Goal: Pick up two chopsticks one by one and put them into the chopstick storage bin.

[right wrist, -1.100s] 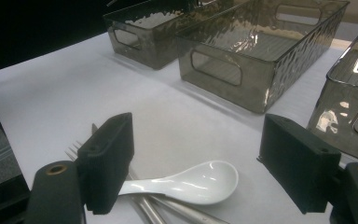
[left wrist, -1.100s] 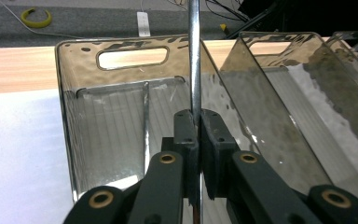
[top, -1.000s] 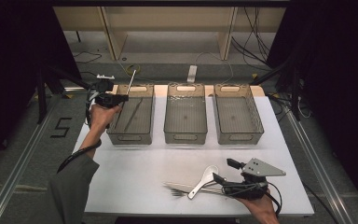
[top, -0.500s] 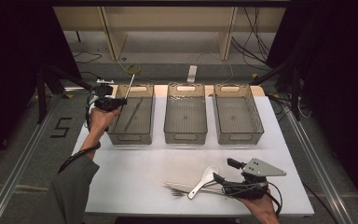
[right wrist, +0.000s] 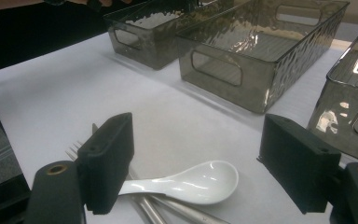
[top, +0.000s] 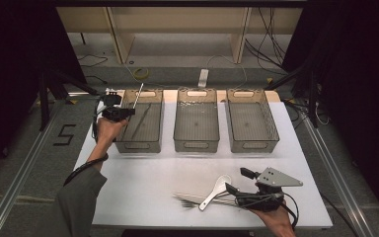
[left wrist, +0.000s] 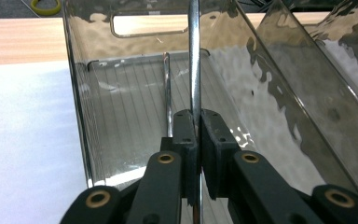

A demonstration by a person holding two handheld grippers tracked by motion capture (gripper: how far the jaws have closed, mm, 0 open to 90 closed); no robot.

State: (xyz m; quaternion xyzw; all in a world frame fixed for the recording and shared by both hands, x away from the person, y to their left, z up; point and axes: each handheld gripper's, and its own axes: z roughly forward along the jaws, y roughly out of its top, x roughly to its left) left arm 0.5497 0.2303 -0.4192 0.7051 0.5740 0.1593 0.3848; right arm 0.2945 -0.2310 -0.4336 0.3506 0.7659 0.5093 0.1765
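Your left tongs (left wrist: 196,140), clamped on a metal utensil (left wrist: 195,60) above the leftmost bin (left wrist: 121,140), should lower it flat beside the piece inside; your right tongs (right wrist: 196,168) stand apart around the white spoon (right wrist: 186,183).

The high view looks forward and down from above the person's side, taking in the whole white counter (top: 143,182) and the three clear bins along its far edge. The left gripper view sits close behind its claw (left wrist: 196,135), facing into the left bin (left wrist: 121,116) (the same bin (top: 140,123) the high view shows at the far left). The right gripper view rides low near the front edge, looking across the white spoon (right wrist: 186,183) toward the bins; the high view shares that spoon (top: 216,190).
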